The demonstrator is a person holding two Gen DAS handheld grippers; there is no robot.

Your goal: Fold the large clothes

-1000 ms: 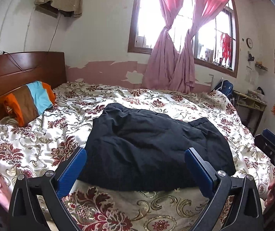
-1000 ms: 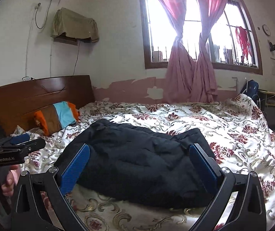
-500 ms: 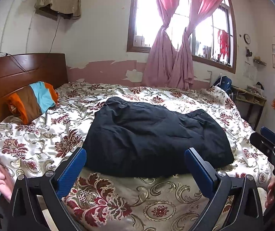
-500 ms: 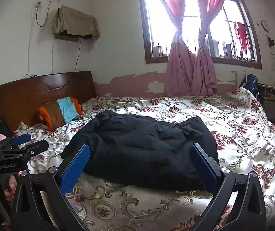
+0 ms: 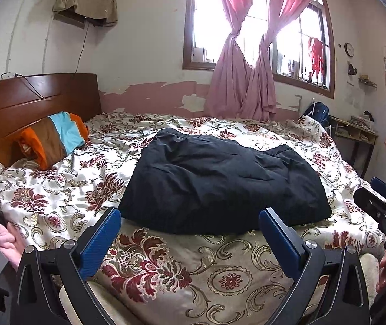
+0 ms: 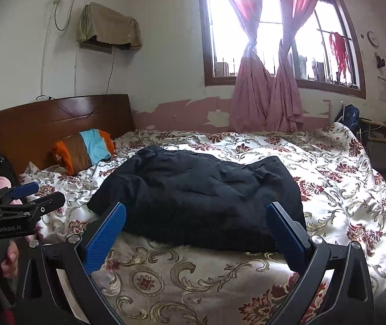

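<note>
At nine o'clock in the left wrist view the striped pillow (image 5: 53,138) leans on the wooden headboard (image 5: 30,100), out of the way, so the middle of the floral bedspread (image 5: 165,265) serves as a work surface. There, at the centre, lies the dark garment (image 5: 220,181), a puffy black piece already gathered into a compact rectangular bundle; judging by that shape, most of the folding seems done. The left gripper (image 5: 190,233) hangs at six o'clock, its blue fingers (image 5: 101,241) spread wide and empty, short of the bundle's near edge, probably drawn back to check the result or ready a further fold. At three o'clock the knotted pink curtains (image 5: 244,81) let daylight in. In the right wrist view the right gripper (image 6: 195,233) also stands spread, holding nothing, with the garment at twelve o'clock beyond its tips.
</note>
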